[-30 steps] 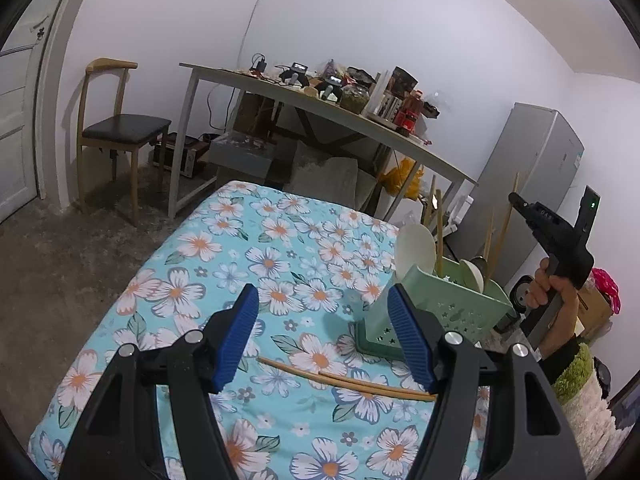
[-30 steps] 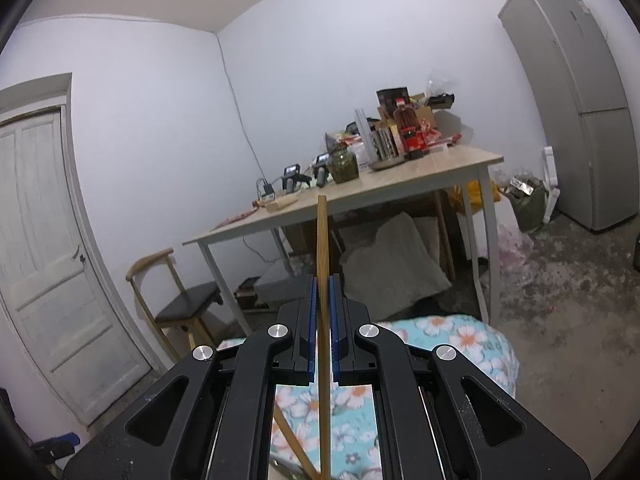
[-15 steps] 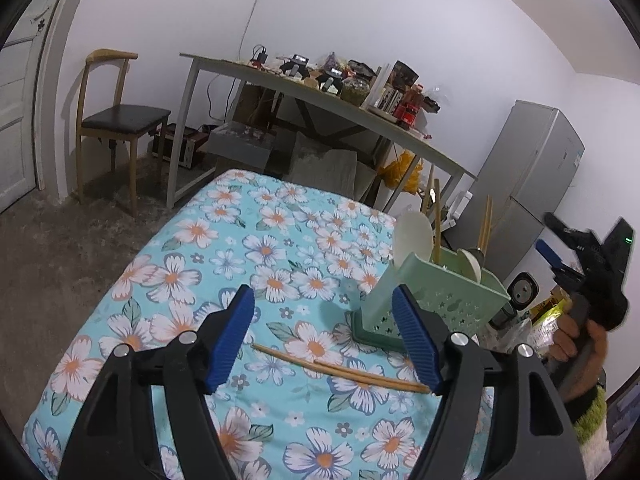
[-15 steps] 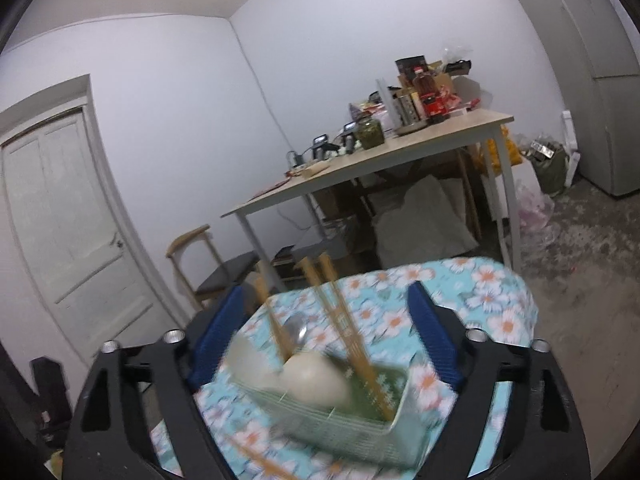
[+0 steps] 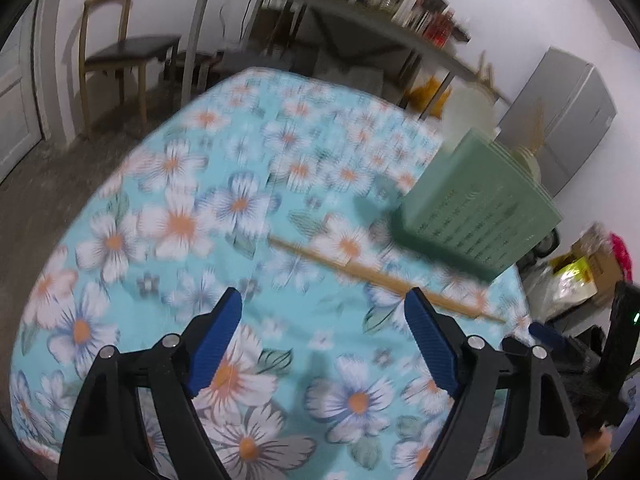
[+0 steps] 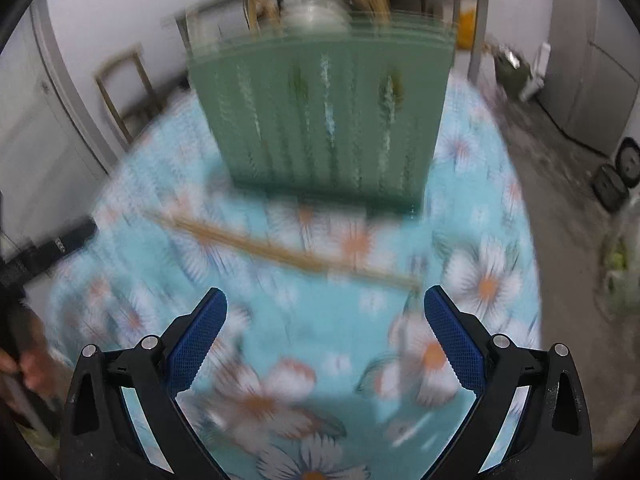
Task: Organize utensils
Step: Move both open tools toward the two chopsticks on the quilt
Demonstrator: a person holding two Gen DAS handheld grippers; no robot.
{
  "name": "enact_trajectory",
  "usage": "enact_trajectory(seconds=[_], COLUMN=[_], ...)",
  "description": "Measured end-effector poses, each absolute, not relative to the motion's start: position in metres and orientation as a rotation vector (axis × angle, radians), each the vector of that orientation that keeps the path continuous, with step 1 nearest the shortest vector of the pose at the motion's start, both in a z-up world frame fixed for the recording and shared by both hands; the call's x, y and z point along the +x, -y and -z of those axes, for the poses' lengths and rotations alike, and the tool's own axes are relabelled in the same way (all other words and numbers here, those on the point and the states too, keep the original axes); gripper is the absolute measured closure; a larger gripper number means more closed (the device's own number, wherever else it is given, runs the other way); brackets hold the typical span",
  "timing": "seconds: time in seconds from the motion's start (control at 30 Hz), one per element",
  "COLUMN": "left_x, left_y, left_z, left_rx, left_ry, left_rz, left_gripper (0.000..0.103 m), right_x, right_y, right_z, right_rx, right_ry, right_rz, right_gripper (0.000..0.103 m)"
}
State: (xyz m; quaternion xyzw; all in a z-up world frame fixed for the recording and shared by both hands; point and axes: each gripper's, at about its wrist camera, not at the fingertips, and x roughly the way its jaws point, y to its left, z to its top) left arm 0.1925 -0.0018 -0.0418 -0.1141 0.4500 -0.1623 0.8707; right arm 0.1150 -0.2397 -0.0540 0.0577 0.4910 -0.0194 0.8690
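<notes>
A green perforated utensil holder (image 5: pixel 476 216) stands on the floral tablecloth (image 5: pixel 180 216), with chopsticks and pale spoons sticking out of its top. It also shows in the right wrist view (image 6: pixel 324 120). A pair of wooden chopsticks (image 5: pixel 380 276) lies flat on the cloth in front of the holder, also in the right wrist view (image 6: pixel 280 252). My left gripper (image 5: pixel 324 336) is open and empty just short of the chopsticks. My right gripper (image 6: pixel 324 332) is open and empty, close above their right end. Both views are motion-blurred.
A long cluttered desk (image 5: pixel 320 12) and a wooden chair (image 5: pixel 120 48) stand behind the table. A grey fridge (image 5: pixel 560 120) is at the right. Bags and boxes (image 5: pixel 580 276) lie on the floor past the table's right edge.
My right gripper let go of the chopstick it held upright, opened, and swung down toward the table. My left gripper tilted down closer to the lying chopsticks.
</notes>
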Motion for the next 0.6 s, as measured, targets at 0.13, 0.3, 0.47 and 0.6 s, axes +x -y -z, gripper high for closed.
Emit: enact_trajectory(seconds=[0.13, 0.3, 0.47, 0.6], left_x=[0.200, 0.198, 0.193, 0.194], left_y=[-0.002, -0.011, -0.016, -0.011], left_z=[0.072, 0.083, 0.084, 0.081], left_rx=[-0.249, -0.331, -0.375, -0.362], left_ry=[-1.024, -1.017, -0.991, -1.014], left_rz=[0.306, 0.343, 0.336, 0.307], left_gripper=[0.018, 0.005, 0.005, 0.005], right_x=[0.112, 0.106, 0.103, 0.099], right_y=[0.230, 0.230, 0.236, 0.235], right_z=[0.092, 0.090, 0.094, 0.096], right_rx=[0.039, 0.039, 0.065, 0.075], right_ry=[-1.110, -1.074, -1.080, -1.074], right_rz=[0.102, 0.099, 0.095, 0.114], right_gripper=[0.008, 0.008, 0.008, 0.008])
